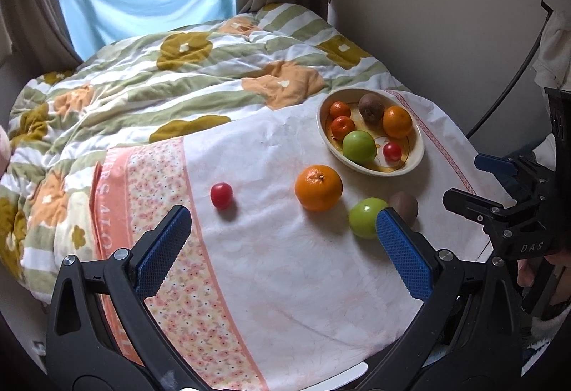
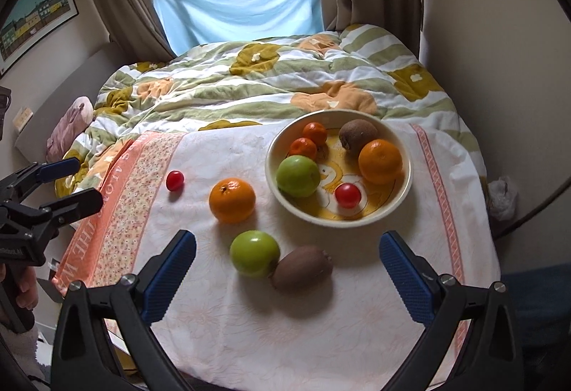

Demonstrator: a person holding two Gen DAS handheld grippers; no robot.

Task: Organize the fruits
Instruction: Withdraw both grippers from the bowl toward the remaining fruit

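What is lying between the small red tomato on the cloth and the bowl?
One loose orange lies between the cherry tomato and the bowl, touching neither. The rest is bare white cloth. The right wrist view shows this best.

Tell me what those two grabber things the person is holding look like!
Both look alike. The left gripper and the right gripper each have curved black plastic arms with silver screws, ending in blue fingers with a bumpy grid texture. The right gripper's body has white "DAS" lettering on its side. A thin black cable hangs behind it.
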